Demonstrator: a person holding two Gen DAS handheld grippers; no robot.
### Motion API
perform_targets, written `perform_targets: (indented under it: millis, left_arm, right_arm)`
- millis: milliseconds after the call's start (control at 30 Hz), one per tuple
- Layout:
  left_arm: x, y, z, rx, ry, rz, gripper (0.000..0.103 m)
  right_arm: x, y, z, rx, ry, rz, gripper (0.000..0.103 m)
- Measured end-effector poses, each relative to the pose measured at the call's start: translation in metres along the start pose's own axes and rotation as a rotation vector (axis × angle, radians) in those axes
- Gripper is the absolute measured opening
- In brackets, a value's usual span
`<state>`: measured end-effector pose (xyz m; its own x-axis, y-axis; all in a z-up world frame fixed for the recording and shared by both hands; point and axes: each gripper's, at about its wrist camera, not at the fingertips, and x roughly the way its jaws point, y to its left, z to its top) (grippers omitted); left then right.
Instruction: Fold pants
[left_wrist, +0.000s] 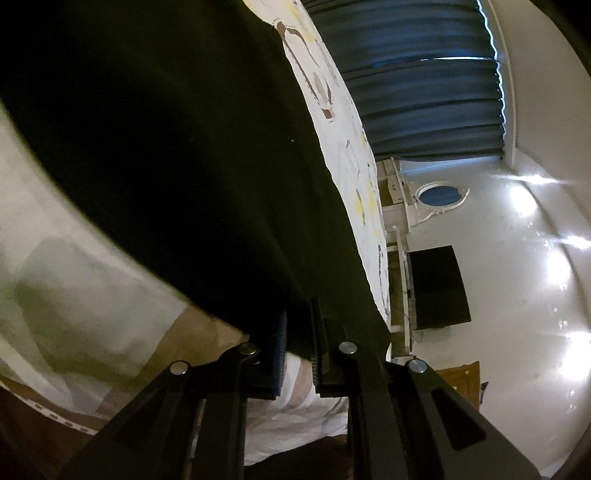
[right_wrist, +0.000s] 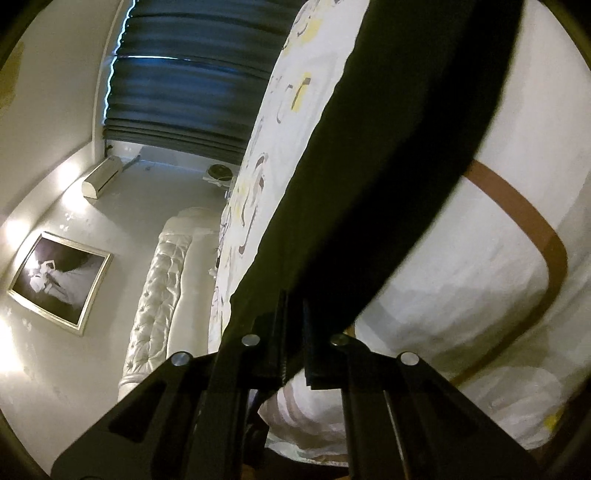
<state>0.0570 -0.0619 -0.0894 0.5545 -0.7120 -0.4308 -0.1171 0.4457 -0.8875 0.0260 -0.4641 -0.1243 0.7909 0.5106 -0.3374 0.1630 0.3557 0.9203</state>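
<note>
Black pants (left_wrist: 177, 177) lie spread over a white patterned bedsheet (left_wrist: 340, 155) and fill most of the left wrist view. My left gripper (left_wrist: 298, 332) is shut on the near edge of the pants, with the cloth pinched between its two black fingers. In the right wrist view the pants (right_wrist: 388, 155) run as a dark band from the top right down to the fingers. My right gripper (right_wrist: 294, 325) is shut on that end of the pants. The cloth beyond each grip looks taut and slightly blurred.
The bedsheet (right_wrist: 480, 277) carries brown and yellow shapes. A padded white headboard (right_wrist: 162, 288) and a framed picture (right_wrist: 59, 282) show at the left of the right wrist view. Dark curtains (left_wrist: 417, 74), a black screen (left_wrist: 437, 284) and white shelves stand beyond the bed.
</note>
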Motion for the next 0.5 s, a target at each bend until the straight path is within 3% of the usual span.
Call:
perform_targets:
  millis: [167,233,500]
  left_arm:
    - [-0.003,0.004,-0.002,0.002,0.003,0.004,0.011]
    - [-0.002,0.006,-0.004,0.016,0.002,0.010,0.011]
    - [-0.019,0.004,-0.002,0.057,-0.009,0.007,0.011]
  right_arm:
    - [-0.010,-0.017,-0.004,0.017,0.008,-0.018,0.006]
    - [-0.014,-0.023,-0.003,0.017,-0.003,-0.037,0.000]
    - [-0.011,-0.009,-0.013,-0.005,0.045,0.004,0.005]
